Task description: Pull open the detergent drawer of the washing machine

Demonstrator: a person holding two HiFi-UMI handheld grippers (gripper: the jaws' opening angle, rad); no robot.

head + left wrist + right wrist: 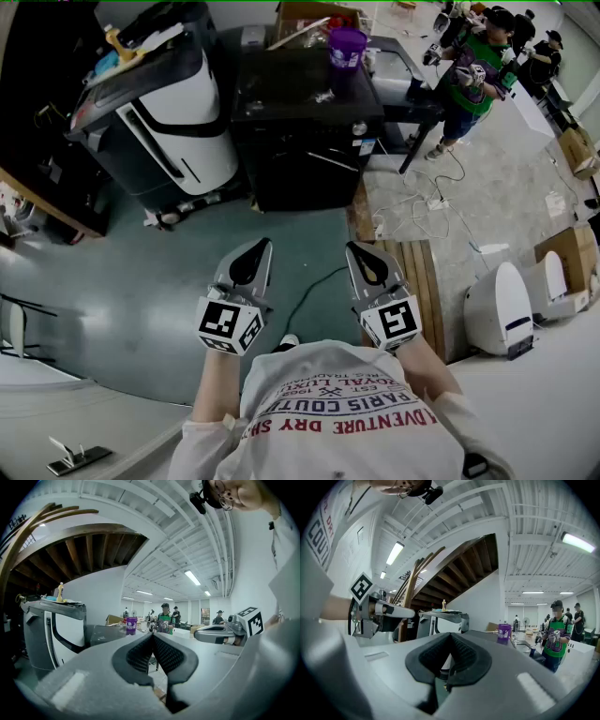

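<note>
The washing machine [173, 112] is a white and dark grey appliance standing at the far left on the green floor, well ahead of both grippers. It also shows in the left gripper view [49, 630] and the right gripper view [440, 620]. I cannot make out its detergent drawer. My left gripper [256, 246] and right gripper [357, 247] are held level side by side in front of the person's chest, apart from the machine. The left gripper's [152, 636] pads meet with nothing between them. On the right gripper [450, 636] the pads also touch, empty.
A black cabinet [305, 122] with a purple cup [347, 44] on top stands straight ahead. Wooden planks [412, 272] and loose cables [422, 202] lie on the floor at the right. White appliances [502, 305] and cardboard boxes [567, 248] stand further right. People [473, 75] are at the back right.
</note>
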